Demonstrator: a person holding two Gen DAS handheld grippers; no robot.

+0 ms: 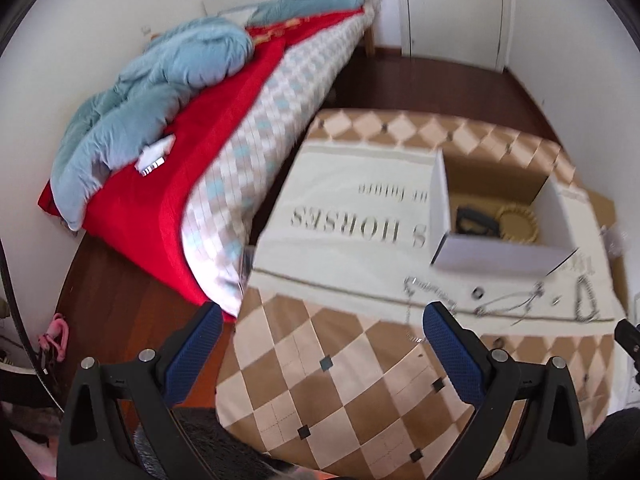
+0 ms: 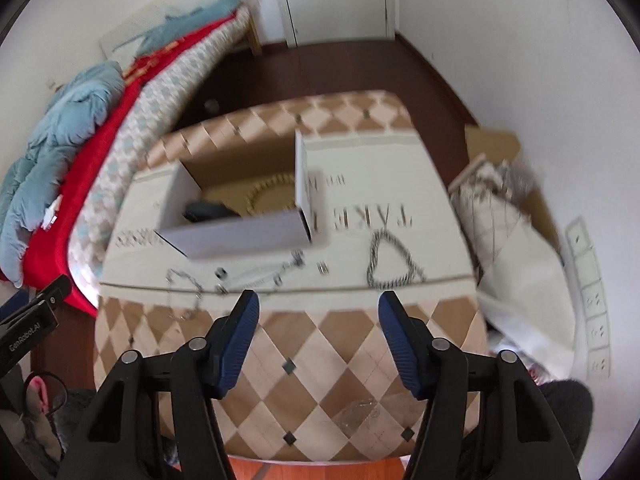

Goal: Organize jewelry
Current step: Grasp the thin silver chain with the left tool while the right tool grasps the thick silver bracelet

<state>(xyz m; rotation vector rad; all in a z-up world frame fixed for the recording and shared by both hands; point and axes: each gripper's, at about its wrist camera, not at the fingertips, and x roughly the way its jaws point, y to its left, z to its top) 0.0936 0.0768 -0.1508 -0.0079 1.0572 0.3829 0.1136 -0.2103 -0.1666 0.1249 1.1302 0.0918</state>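
Both claws hang above the near end of a table [image 2: 328, 364] covered in a brown-and-cream diamond-patterned cloth, and both point steeply down at it. The left claw [image 1: 320, 320] stands wide open with nothing between its blue ribbed pads. The right claw [image 2: 316, 308] is also open, its jaws narrower than the left's, and nothing sits between them.

Across the middle of the table lies a cream cloth printed with grey lettering [image 2: 400, 184]. On it stands a white open-topped cardboard box with a brown inside [image 2: 248, 232]; in the box lie a round gold beaded piece [image 2: 272, 192] and a dark object [image 2: 208, 210] that is too blurred to name.

The jewelry lies loose on the cream cloth in front of the box, along its near edge. A thick silver-and-black twisted chain [image 2: 394, 258] rests in a loop to the right. Left of it are a thin silver chain with small links [image 2: 186, 280], a small ring-like piece [image 2: 221, 272] and a few fine bits that may be clasps.

A bed with a red blanket and a pale blue quilt [image 1: 160, 92] runs along the table's left side.
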